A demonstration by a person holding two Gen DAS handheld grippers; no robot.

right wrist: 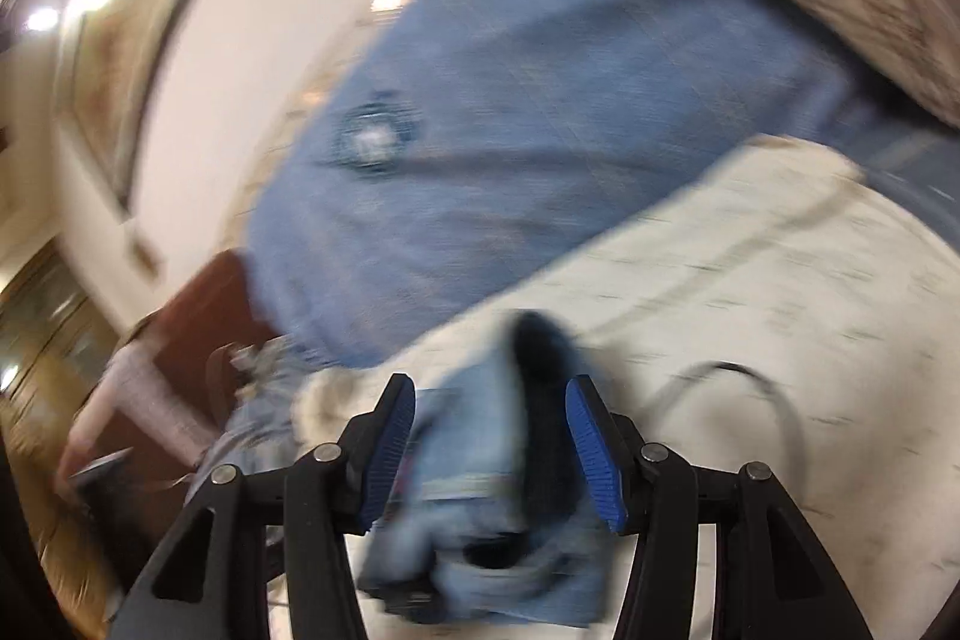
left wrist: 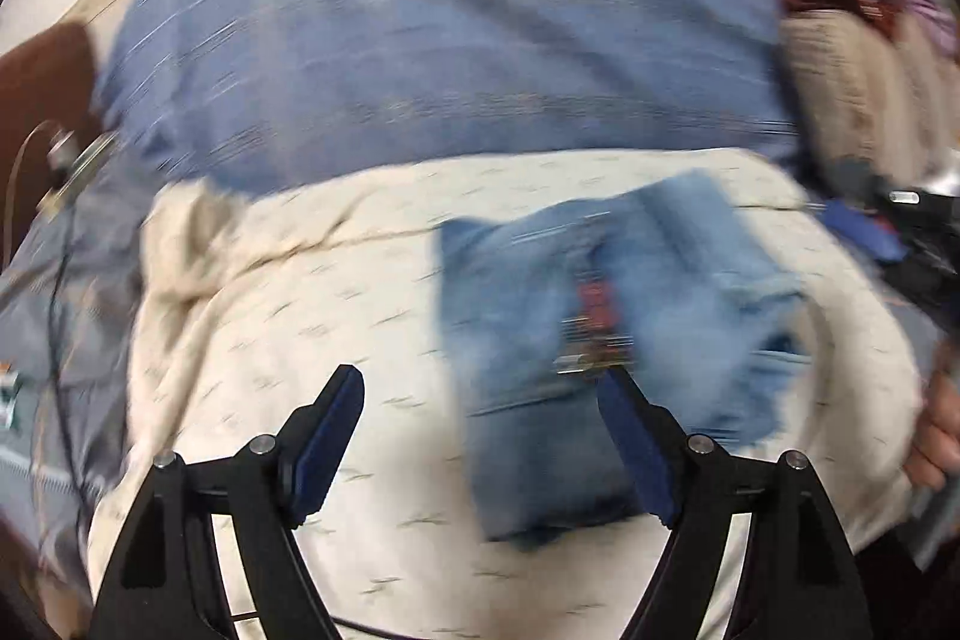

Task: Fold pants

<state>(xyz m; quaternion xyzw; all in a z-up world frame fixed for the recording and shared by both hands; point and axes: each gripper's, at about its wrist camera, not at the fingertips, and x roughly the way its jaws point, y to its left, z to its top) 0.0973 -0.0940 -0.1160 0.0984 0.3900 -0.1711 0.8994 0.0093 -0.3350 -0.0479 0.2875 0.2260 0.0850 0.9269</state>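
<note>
The pants are light blue jeans, folded into a compact bundle on a cream patterned bedspread. Both views are blurred by motion. My left gripper is open and empty, its jaws wide apart just in front of the bundle's near left edge. In the right wrist view the jeans lie bunched between and under the jaws of my right gripper. That gripper is open, its blue pads apart on either side of the cloth.
A large blue pillow with a round emblem lies across the bed behind the jeans. A beige cushion is at the right. A cable lies on the bedspread. A brown headboard is at the left.
</note>
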